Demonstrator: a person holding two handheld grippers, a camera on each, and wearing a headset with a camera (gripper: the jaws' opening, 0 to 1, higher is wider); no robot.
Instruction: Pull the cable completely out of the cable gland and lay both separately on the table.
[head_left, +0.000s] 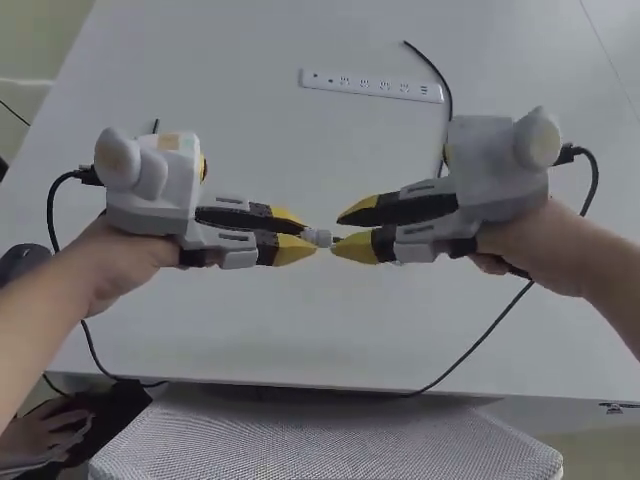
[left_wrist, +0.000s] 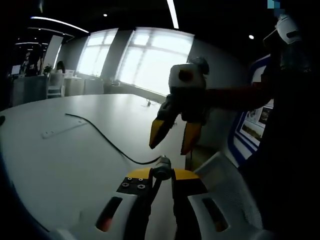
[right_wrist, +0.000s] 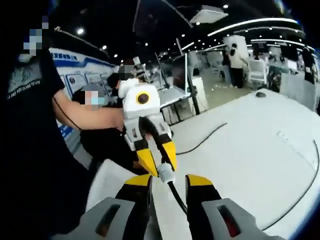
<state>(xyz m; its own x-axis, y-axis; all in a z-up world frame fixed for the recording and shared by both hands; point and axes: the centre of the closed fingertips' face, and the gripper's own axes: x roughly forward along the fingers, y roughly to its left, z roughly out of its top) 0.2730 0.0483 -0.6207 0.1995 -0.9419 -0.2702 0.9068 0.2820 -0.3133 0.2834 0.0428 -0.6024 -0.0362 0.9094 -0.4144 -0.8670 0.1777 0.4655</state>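
Observation:
The small whitish cable gland is pinched in the tips of my left gripper, which is shut on it above the table's near edge. My right gripper faces it tip to tip, its yellow jaws open on either side of the gland's end. In the right gripper view the gland sticks out of the left gripper, and a thin black cable runs from it down between the open jaws of my right gripper. In the left gripper view the gland sits between my own jaw tips, with the right gripper open just beyond.
Both grippers hover over the front of a white table. A white power strip lies at the back with a black cord. Black leads hang over the front edge. A grey mesh chair stands below.

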